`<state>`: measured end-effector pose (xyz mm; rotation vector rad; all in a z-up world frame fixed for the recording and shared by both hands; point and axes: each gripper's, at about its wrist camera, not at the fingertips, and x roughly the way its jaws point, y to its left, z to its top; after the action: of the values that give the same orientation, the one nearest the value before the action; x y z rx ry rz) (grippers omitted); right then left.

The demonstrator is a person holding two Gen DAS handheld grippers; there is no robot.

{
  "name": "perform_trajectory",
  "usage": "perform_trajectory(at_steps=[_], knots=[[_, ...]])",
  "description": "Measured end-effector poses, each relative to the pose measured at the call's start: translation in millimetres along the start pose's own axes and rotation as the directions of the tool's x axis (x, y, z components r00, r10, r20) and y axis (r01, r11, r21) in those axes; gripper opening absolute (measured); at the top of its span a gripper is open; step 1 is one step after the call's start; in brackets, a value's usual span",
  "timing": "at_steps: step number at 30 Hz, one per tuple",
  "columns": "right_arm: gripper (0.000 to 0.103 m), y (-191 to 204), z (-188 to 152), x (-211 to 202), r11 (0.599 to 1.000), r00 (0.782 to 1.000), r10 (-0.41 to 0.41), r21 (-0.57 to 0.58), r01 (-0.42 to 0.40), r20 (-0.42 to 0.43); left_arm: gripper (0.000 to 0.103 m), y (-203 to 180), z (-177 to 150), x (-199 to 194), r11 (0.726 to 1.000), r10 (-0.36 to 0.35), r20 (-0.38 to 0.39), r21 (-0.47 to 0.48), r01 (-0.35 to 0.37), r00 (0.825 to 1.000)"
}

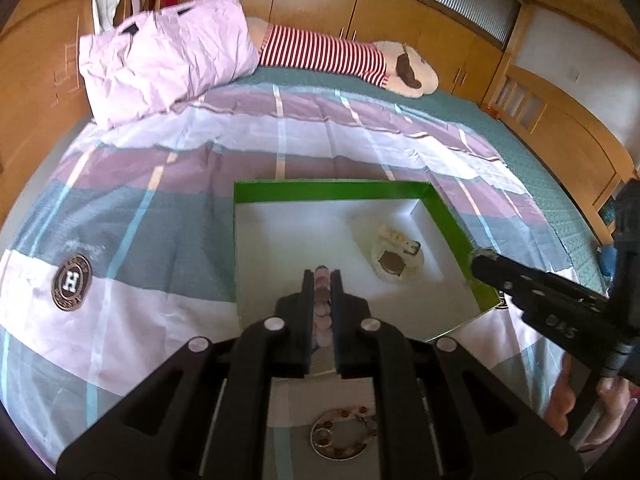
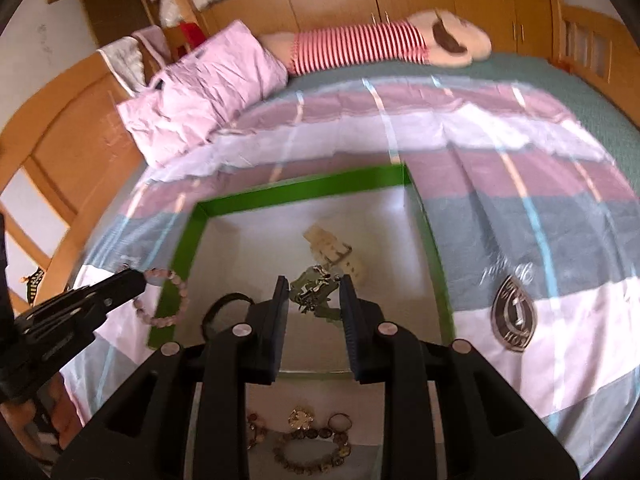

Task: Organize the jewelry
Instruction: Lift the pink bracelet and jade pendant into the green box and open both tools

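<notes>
A green-walled box (image 1: pixel 332 192) with a white floor lies on the bed; it also shows in the right wrist view (image 2: pixel 296 190). Inside it lies a cream-strapped watch (image 1: pixel 396 252), also seen in the right wrist view (image 2: pixel 332 246). My left gripper (image 1: pixel 322 280) is shut on a pink bead bracelet (image 1: pixel 322 312) and holds it over the box's near left edge; the bracelet (image 2: pixel 170 300) hangs from its tip in the right wrist view. My right gripper (image 2: pixel 314 284) is open above a tangled metal piece (image 2: pixel 312 292) inside the box.
Beaded bracelets (image 2: pixel 312 448) and a ring (image 2: pixel 340 422) lie on the bedspread near the box's front. A black band (image 2: pixel 224 312) lies in the box. A pink pillow (image 1: pixel 164 56) and a striped plush toy (image 1: pixel 344 56) lie at the far side.
</notes>
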<state>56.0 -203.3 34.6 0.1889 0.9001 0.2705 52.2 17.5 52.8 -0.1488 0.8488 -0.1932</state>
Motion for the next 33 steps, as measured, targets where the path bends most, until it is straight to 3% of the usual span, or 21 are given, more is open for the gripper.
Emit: perform_trajectory(at_steps=[5,10,20,22,24,25,30,33], knots=[[0.026,-6,-3,25,0.999,0.998,-0.039,0.018,0.040,-0.056,0.008,2,-4,22,1.000,0.006,-0.055,-0.012,-0.007,0.998],[0.026,-12,-8,38,0.996,0.992,-0.080,0.036,0.083,-0.094,0.008,-6,-7,30,0.999,-0.044,-0.086,-0.020,0.043,0.995],[0.026,-13,-16,54,0.994,0.983,-0.104,0.026,0.109,-0.149,0.008,-15,-15,56,1.000,-0.023,-0.131,-0.017,0.021,0.991],[0.031,-12,-16,53,0.993,0.983,-0.112,0.015,0.116,-0.147,0.012,-14,-15,58,0.999,-0.035,-0.141,-0.025,0.032,0.989],[0.041,-12,-16,48,0.992,0.983,-0.124,0.015,0.128,-0.132,0.024,-14,-15,56,0.999,-0.046,-0.138,-0.031,0.042,0.989],[0.042,-12,-15,45,0.992,0.984,-0.123,0.017,0.127,-0.128,0.027,-14,-15,53,0.999,-0.048,-0.131,-0.031,0.045,0.990],[0.042,-7,-17,13,0.998,0.991,-0.065,0.014,0.067,-0.118,0.027,-18,-17,26,0.997,-0.078,-0.116,-0.005,0.078,0.990],[0.042,5,-28,-5,1.000,0.988,-0.012,-0.026,0.008,-0.155,0.029,-20,-26,0,0.990,-0.133,-0.129,0.018,0.136,0.983]])
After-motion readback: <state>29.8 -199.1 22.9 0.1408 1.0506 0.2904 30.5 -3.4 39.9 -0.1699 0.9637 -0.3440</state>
